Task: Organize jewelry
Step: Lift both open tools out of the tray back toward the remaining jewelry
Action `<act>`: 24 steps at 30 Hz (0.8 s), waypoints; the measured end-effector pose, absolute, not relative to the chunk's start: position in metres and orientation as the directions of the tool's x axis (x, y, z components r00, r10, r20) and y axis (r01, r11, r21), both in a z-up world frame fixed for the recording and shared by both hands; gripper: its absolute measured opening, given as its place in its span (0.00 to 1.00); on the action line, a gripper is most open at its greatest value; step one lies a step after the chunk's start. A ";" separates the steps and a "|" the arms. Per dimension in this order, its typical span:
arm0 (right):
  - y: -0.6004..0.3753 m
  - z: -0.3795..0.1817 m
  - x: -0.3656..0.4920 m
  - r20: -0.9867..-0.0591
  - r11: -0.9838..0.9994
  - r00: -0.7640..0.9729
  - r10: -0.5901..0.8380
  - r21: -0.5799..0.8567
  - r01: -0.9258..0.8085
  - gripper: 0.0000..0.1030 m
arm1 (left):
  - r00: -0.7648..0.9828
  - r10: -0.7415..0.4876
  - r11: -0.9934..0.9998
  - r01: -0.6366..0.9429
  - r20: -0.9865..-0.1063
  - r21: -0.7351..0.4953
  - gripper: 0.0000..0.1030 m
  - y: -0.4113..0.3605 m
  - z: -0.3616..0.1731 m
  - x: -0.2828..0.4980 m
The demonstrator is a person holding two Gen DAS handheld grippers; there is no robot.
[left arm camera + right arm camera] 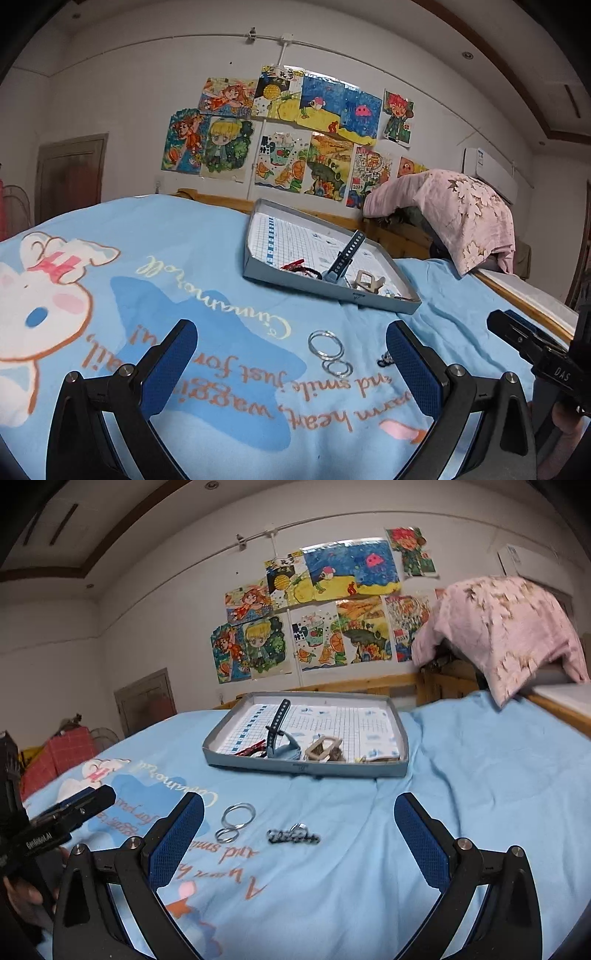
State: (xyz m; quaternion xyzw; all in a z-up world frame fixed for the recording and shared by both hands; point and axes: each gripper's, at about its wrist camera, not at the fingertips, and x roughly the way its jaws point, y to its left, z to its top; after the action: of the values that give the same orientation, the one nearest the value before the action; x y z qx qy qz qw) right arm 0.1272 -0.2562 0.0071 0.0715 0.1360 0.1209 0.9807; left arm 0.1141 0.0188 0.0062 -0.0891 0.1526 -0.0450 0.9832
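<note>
Both the left gripper [291, 363] and right gripper [299, 840] were released, empty. Silver rings [238, 816] and beaded piece [293, 836] lay mid-frame on the blanket [461, 775], below the tray [306, 768]. Pickup step pending: next move likely requires closing on one item.

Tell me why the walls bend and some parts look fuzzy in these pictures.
Both views come through fisheye lenses, so walls and ceiling curve and the corners go dark. In the right wrist view the pink cloth and dark beaded piece smear with blur; in the left wrist view the silver rings look sharp. Light is dim and even, without glare.
</note>
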 end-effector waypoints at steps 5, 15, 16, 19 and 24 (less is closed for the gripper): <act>-0.250 0.025 0.150 -0.213 0.972 0.950 0.228 0.101 -0.211 0.99 | 0.940 -0.129 0.983 0.078 -0.315 -0.168 1.00 0.016 0.011 0.140; -0.247 0.018 0.206 -0.287 0.955 0.912 0.294 0.135 -0.265 0.99 | 0.897 -0.189 0.975 0.121 -0.400 -0.189 1.00 0.018 -0.006 0.181; -0.245 0.012 0.208 -0.301 0.954 0.906 0.297 0.132 -0.269 0.99 | 0.893 -0.196 0.973 0.126 -0.405 -0.193 1.00 0.018 -0.011 0.182; -0.239 -0.003 0.212 -0.339 0.947 0.885 0.320 0.124 -0.295 0.98 | 0.883 -0.208 0.971 0.134 -0.420 -0.200 1.00 0.017 -0.020 0.184; -0.235 -0.022 0.213 -0.388 0.934 0.850 0.355 0.124 -0.334 0.98 | 0.860 -0.237 0.967 0.163 -0.451 -0.197 0.91 0.015 -0.033 0.187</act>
State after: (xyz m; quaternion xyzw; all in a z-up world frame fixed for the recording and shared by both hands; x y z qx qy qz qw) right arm 0.2132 -0.2352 -0.0220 0.0259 0.2064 0.1793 0.9615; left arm 0.1868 0.0149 -0.0328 -0.0762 0.2428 -0.1040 0.9615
